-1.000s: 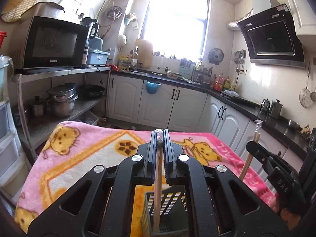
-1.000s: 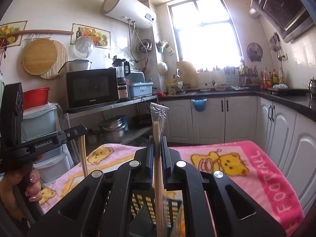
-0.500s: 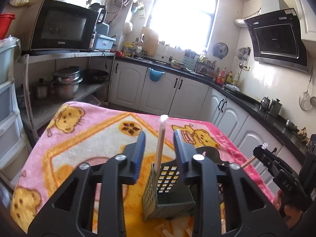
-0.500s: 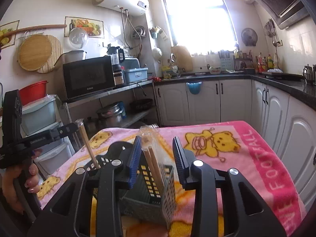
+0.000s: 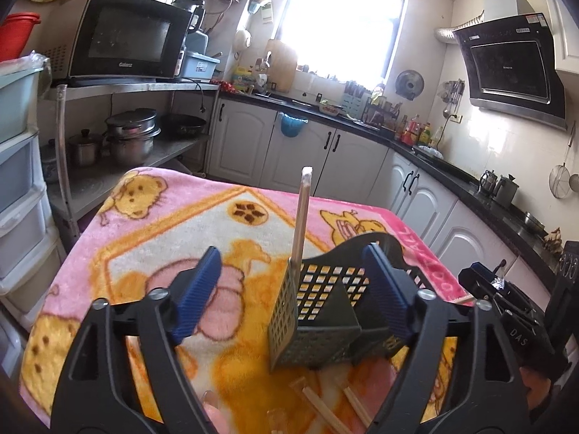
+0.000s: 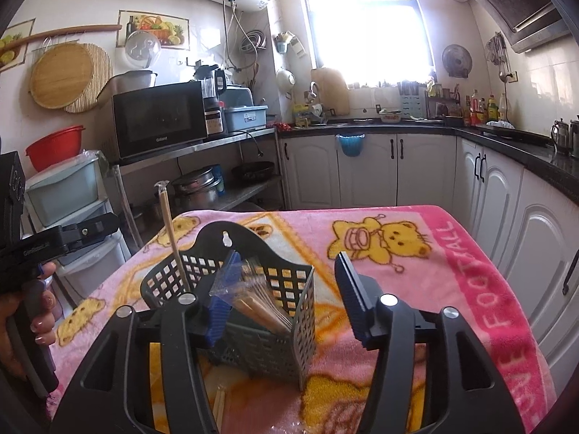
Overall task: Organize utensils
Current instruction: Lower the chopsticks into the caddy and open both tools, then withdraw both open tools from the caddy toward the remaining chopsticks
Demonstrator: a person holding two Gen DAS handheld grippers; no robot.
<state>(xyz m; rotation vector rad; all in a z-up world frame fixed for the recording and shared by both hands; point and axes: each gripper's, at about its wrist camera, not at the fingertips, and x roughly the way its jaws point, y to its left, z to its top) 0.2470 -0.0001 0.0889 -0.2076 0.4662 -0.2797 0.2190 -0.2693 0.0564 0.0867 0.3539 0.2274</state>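
A dark slotted utensil basket [image 5: 318, 322] stands on the pink bear blanket [image 5: 152, 238]; it also shows in the right wrist view [image 6: 253, 311]. A wrapped pair of wooden chopsticks [image 5: 301, 224] stands upright in its left compartment, seen too in the right wrist view [image 6: 172, 238]. Another wrapped pair [image 6: 260, 303] leans inside the right compartment. My left gripper [image 5: 293, 289] is open and empty, just behind the basket. My right gripper [image 6: 286, 296] is open and empty, its left finger over the basket. More wrapped chopsticks [image 5: 325, 408] lie on the blanket in front of the basket.
The blanket covers a small table with edges close on all sides [image 6: 499, 311]. A metal shelf with a microwave [image 5: 126, 43] and pots [image 5: 130, 137] stands to the left. White cabinets [image 6: 398, 170] and a dark counter run behind and to the right.
Both grippers opened and let go of their chopsticks, which now stand in the basket. Both grippers pulled back and tilted down.
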